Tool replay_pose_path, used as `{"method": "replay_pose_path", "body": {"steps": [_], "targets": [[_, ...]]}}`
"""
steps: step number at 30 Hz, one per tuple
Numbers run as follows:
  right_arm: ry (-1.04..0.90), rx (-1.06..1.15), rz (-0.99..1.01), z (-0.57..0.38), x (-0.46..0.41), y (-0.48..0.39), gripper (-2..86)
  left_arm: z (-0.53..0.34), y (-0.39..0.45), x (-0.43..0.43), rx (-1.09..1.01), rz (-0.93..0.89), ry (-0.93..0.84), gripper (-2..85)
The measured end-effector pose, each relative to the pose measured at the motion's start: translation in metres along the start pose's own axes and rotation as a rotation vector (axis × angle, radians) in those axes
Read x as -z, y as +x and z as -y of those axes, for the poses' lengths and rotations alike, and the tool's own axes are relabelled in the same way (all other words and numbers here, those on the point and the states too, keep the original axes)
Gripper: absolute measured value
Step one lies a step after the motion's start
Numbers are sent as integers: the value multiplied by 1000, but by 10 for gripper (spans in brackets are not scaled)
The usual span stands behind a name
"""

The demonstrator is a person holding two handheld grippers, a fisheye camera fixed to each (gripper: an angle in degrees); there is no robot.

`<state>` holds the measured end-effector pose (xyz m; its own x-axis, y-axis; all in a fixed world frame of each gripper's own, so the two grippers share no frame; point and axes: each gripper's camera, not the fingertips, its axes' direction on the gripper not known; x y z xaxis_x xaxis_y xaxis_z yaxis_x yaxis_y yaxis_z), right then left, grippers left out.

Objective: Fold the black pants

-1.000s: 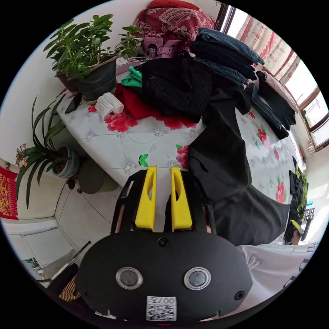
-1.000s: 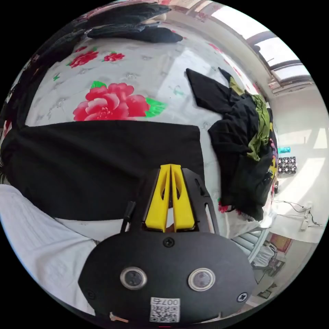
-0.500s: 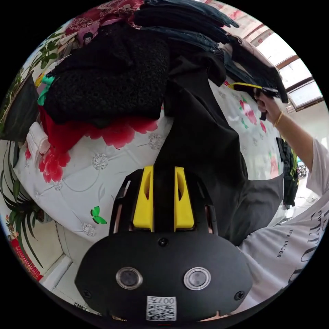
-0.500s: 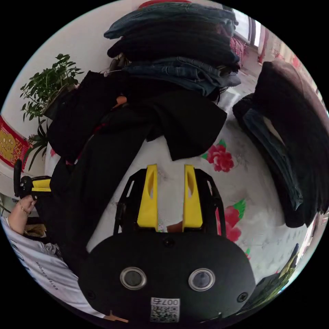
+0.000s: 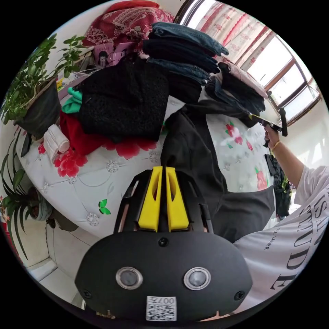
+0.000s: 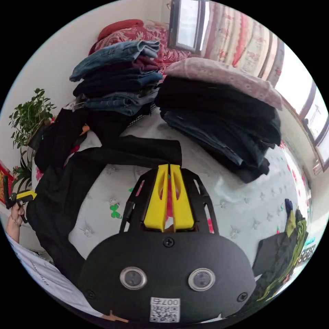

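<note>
The black pants [image 5: 195, 161] lie stretched across the flowered bed cover [image 5: 102, 178]. In the left gripper view my left gripper [image 5: 163, 168] has its yellow jaws closed on a raised fold of the pants at the near bed edge. A hand holds the right gripper [image 5: 270, 120] at the far end of a pants leg. In the right gripper view the pants [image 6: 102, 161] run from the left gripper [image 6: 20, 197] to my right gripper [image 6: 169, 166], whose jaws are shut on the hem corner.
Two stacks of folded jeans and dark clothes [image 6: 222, 113] stand just behind the hem. A black knit garment [image 5: 126, 96] and a red one [image 5: 78, 133] lie left of the pants. Potted plants [image 5: 34, 92] stand at the bed's corner. A dark and green clothes heap [image 6: 284, 240] lies far right.
Both grippers went from open to shut. The right gripper closed on the leg's hem, which now lies flat toward the stacks; the left closed on the fold it straddled.
</note>
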<state>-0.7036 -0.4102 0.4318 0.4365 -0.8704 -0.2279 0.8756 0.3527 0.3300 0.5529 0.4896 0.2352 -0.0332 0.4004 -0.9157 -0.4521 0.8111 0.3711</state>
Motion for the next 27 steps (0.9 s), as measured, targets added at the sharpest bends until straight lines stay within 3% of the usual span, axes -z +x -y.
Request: {"method": "replay_pose_path", "body": {"steps": [6, 14, 18, 22, 24, 27], "targets": [[199, -421, -121, -169, 213, 174, -3, -22, 27, 58, -23, -27, 115, -6], [123, -515, -75, -278, 294, 236, -2, 22, 24, 46, -91, -58, 60, 71], [79, -528, -30, -289, 288, 244, -2, 77, 37, -18, -247, -242, -231, 115], [83, -522, 32, -276, 283, 251, -2, 83, 79, -85, -394, -216, -505, 27], [109, -502, 75, -257, 289, 256, -2, 91, 78, -72, -364, -198, -442, 6], [207, -442, 112, -237, 318, 261, -2, 100, 52, 3, -202, -180, -120, -3]]}}
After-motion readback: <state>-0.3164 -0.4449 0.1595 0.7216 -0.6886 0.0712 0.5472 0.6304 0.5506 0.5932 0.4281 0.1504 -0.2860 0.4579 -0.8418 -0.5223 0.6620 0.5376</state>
